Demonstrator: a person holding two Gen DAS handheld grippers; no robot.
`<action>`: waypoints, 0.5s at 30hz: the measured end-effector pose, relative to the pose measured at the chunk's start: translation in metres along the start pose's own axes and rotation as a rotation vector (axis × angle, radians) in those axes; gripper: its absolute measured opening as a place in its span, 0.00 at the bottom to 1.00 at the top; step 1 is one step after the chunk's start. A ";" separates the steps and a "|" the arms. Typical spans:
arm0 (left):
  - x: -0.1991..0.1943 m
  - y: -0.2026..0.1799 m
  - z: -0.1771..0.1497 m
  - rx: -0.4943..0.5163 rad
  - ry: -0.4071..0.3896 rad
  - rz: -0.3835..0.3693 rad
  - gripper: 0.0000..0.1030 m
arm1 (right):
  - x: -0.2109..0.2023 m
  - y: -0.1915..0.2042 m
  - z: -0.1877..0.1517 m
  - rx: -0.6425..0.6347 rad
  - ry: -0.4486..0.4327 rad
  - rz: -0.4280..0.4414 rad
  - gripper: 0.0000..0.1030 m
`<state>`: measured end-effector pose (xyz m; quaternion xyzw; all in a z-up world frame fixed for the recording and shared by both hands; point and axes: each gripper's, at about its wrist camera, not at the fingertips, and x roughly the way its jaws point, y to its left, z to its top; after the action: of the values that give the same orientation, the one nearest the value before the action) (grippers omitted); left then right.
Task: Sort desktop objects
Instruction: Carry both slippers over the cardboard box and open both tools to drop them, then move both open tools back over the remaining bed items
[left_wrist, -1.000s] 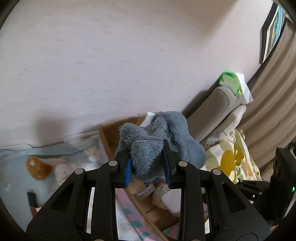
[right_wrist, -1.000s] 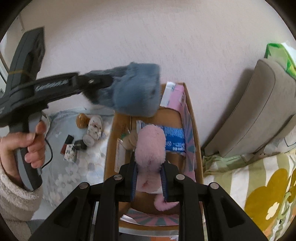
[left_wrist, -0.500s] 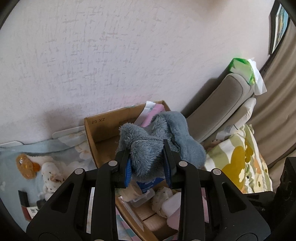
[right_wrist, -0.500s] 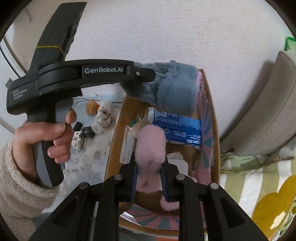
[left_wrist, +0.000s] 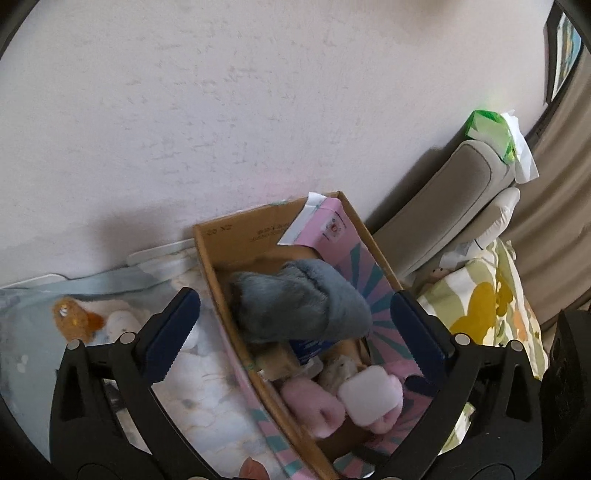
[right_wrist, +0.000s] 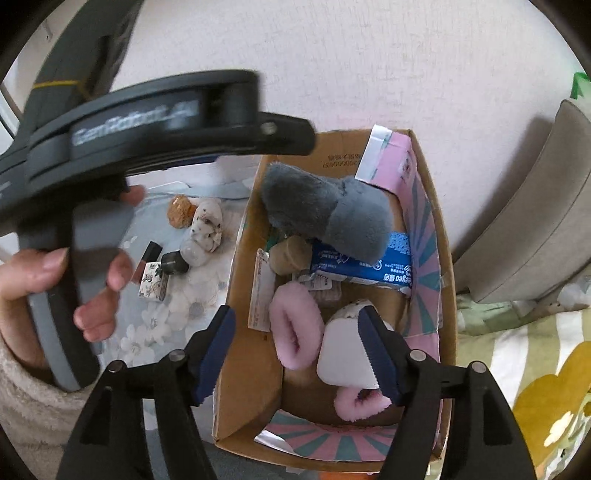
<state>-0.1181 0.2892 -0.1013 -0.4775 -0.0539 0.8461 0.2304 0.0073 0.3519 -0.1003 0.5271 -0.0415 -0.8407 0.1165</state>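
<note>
While both jaws gape over the box, only the right view shows the left hand.

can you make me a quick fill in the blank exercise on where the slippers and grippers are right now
1. The grey plush slipper lies inside the ____ box.
2. The left gripper has its jaws ____.
3. The fluffy slippers under the open right gripper are ____ in colour.
4. The brown plush toy lies ____ the box, on the floral cloth.

Missing words: cardboard; open; pink; outside
</note>
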 end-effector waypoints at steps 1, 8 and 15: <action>-0.005 0.002 -0.001 0.003 -0.001 0.000 1.00 | -0.002 0.000 0.000 -0.003 -0.004 -0.009 0.63; -0.049 0.025 -0.014 0.022 -0.008 -0.014 1.00 | -0.014 0.022 0.006 -0.011 -0.050 -0.058 0.64; -0.103 0.055 -0.027 0.019 -0.059 -0.016 1.00 | -0.026 0.053 0.010 -0.018 -0.102 -0.072 0.64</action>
<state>-0.0688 0.1908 -0.0523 -0.4498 -0.0564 0.8583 0.2403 0.0175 0.3059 -0.0632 0.4838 -0.0208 -0.8704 0.0889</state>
